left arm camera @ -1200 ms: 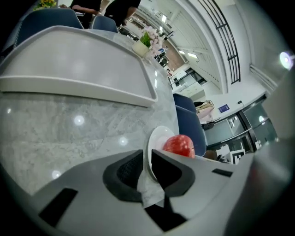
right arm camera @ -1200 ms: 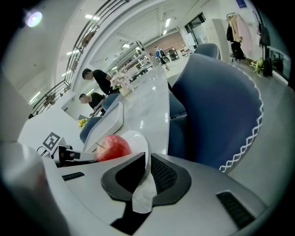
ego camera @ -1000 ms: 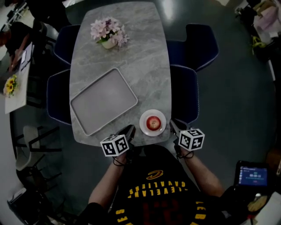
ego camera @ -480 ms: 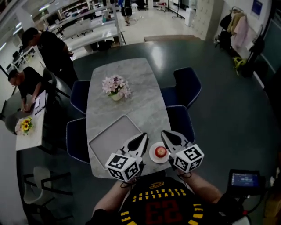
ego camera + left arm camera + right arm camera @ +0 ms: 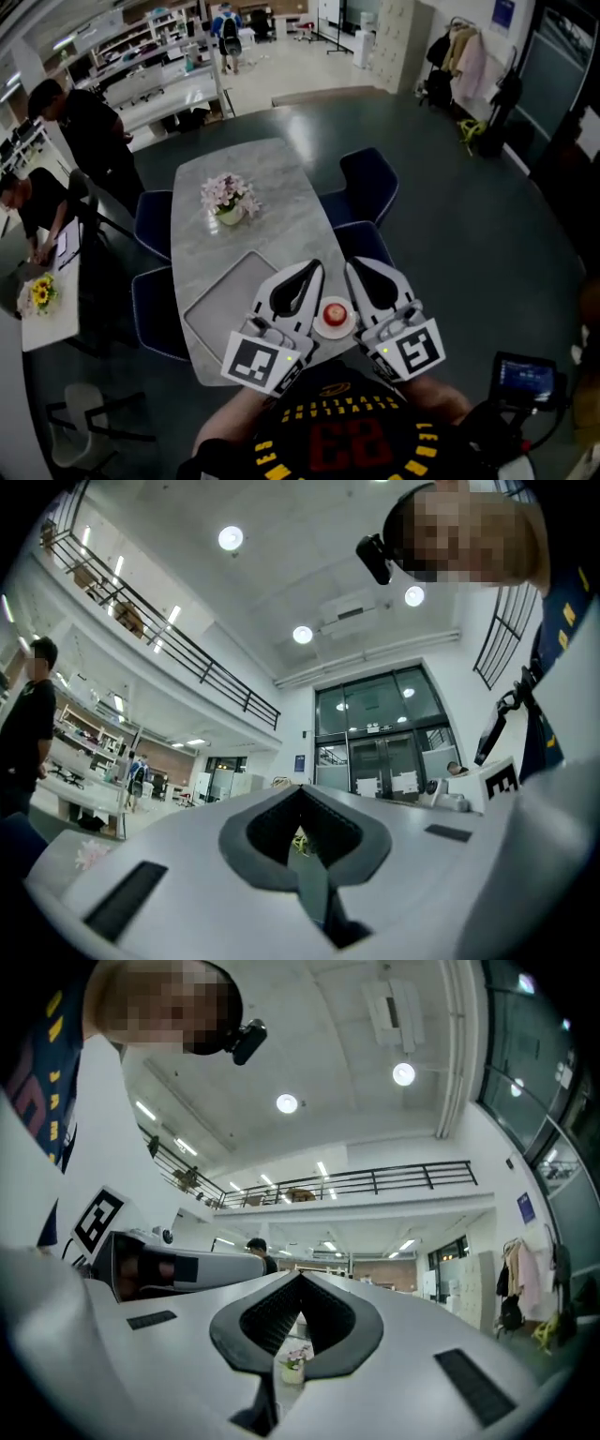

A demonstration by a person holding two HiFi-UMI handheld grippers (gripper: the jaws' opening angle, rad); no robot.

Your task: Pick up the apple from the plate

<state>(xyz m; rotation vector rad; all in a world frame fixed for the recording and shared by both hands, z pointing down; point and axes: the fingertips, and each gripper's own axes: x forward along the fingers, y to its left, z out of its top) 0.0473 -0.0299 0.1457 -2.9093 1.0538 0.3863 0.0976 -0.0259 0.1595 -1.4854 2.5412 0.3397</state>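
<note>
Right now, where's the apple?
Head view: the apple sits on the white plate at the table's near edge, right of the grey tray, showing between the left gripper and right gripper, neither holding it.

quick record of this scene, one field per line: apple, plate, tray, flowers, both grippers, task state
apple: red, lying on the plate, nothing touching it
plate: small, white, at the table's near edge, right of the tray
tray: grey, rectangular, set at an angle on the table
flowers: pink, in a pot further up the table
left gripper: above the near edge, fingers together, holding nothing
right gripper: beside it, fingers together, holding nothing
task state: apple not yet picked up
</note>
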